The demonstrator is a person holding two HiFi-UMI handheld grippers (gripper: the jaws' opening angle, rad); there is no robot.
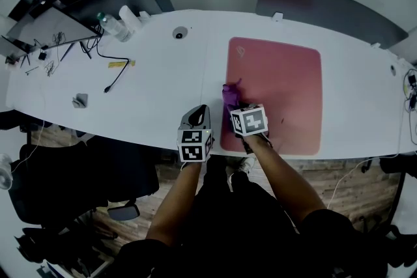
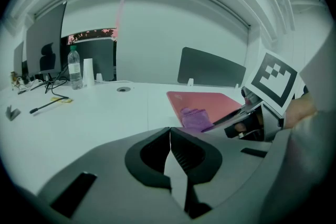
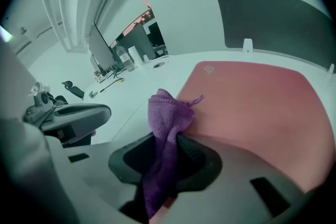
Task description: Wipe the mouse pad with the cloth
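1. Right gripper (image 1: 230, 101) (image 3: 169, 150). Clamped on the cloth, jaws pressed into the fabric from both sides. Held low over the near left corner of the mouse pad, marker cube uppermost, jaws aimed away from the person.

2. Cloth (image 1: 229, 92) (image 3: 167, 113) (image 2: 195, 118). Purple, bunched, a loose thread at its top corner. Pinched at mid-length in the right gripper; one end sticking out ahead of the jaws at the pad's left edge, the other trailing back between them. Contact with the pad surface not clear from any view.

3. Mouse pad (image 1: 283, 91) (image 3: 257, 107) (image 2: 210, 98). Large, pink-red, rounded corners, small pale logo in the far left corner. Lying flat on the right half of the table, near edge close to the table's front edge.

4. Left gripper (image 1: 196, 116) (image 2: 170, 150). Jaws shut together, nothing between them. Held over bare table just left of the pad and beside the right gripper.

5. Table (image 1: 163, 78). White, long, curved front edge.

6. Other contents, far left of the table, well apart from the pad: water bottle (image 1: 109, 25) (image 2: 75, 67), upright; white cup (image 1: 129, 17) (image 2: 87, 72) just beside it; black cable (image 1: 115, 77); round grommet (image 1: 180, 32) (image 2: 123, 89); small grey clip (image 1: 79, 100).

7. Dark divider panel (image 1: 329, 2) (image 3: 273, 18) (image 2: 211, 67). Upright along the table's far edge, behind the pad.
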